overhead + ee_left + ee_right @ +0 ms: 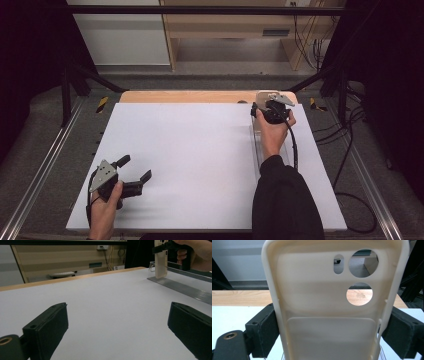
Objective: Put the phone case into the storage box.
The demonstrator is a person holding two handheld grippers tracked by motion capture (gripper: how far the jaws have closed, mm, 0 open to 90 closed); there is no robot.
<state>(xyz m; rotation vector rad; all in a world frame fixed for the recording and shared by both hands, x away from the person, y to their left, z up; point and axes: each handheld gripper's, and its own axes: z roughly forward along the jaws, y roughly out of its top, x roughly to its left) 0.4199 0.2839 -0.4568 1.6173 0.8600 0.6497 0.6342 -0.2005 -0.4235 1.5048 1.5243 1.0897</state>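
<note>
A cream phone case (329, 302) with round camera cut-outs stands upright between the jaws of my right gripper (329, 327), which is shut on its two long sides. In the high view the right gripper (264, 107) holds the case (262, 97) at the far right of the white table sheet (200, 160), above the far end of a clear plastic rack (257, 142). The left gripper view shows the case (161, 263) just over the rack (185, 287). My left gripper (136, 167) is at the near left, low over the sheet, open, with nothing between its jaws (117, 315).
A wooden table edge (185, 96) runs along the far side of the sheet. Metal rails (45, 170) flank the table on both sides. Black cables (350, 165) lie on the floor to the right. A wooden shelf unit (235, 30) stands behind.
</note>
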